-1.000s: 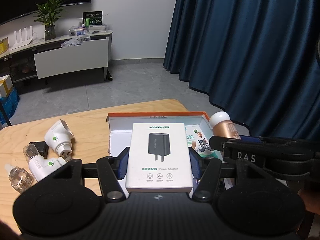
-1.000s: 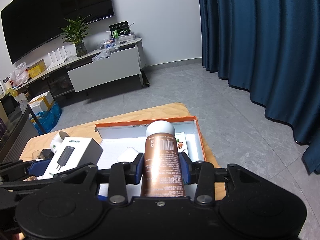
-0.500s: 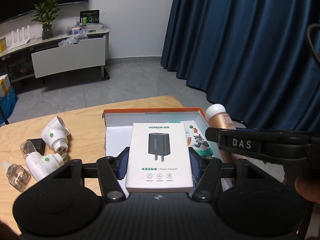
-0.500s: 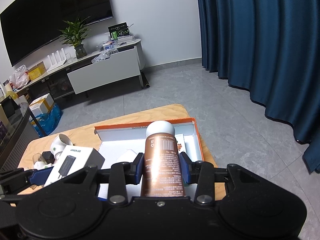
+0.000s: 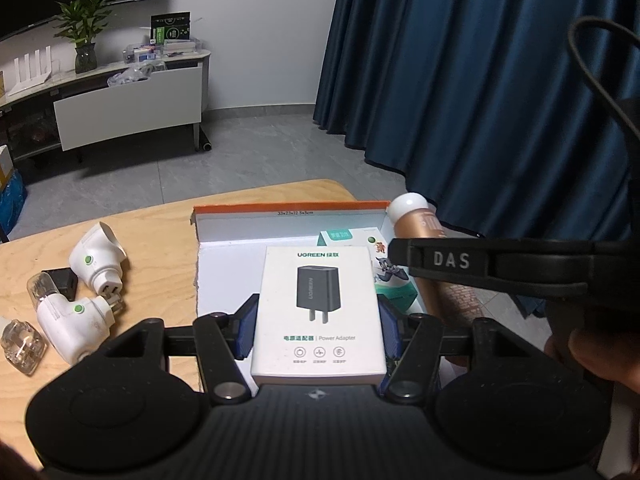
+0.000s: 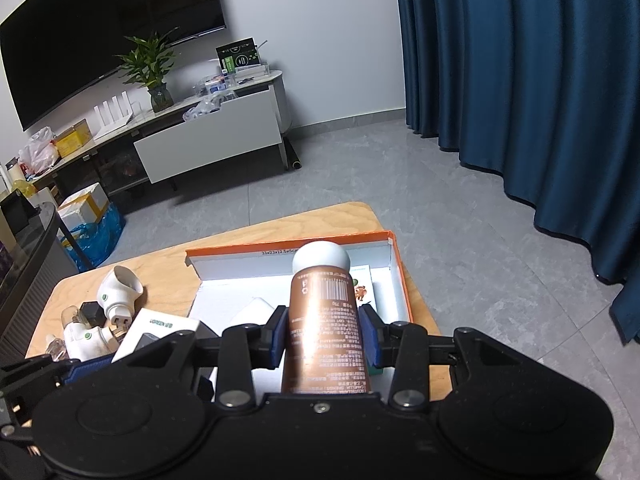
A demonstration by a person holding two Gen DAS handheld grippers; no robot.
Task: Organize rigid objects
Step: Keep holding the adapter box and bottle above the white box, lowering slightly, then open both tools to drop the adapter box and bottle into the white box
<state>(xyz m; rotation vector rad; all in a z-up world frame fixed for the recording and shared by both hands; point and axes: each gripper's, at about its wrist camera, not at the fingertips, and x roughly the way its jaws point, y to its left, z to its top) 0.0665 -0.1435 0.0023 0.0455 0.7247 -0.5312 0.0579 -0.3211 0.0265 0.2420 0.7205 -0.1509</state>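
Both loads have edged over the orange-rimmed box (image 5: 292, 209).
Left gripper (image 5: 318, 326) fingers clamp the adapter box (image 5: 318, 304); right gripper (image 6: 323, 334) fingers clamp the copper bottle (image 6: 324, 320); release into it seems near.

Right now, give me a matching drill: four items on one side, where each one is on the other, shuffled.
Items:
1. adapter box
2. brown bottle
3. white plugs
4. cartoon box

Places:
A. lying inside the orange tray
B. in the right gripper
C. on the wooden table, left of the tray
D. in the left gripper

Pairs: 1-D, 2-B, 3-C, 4-A
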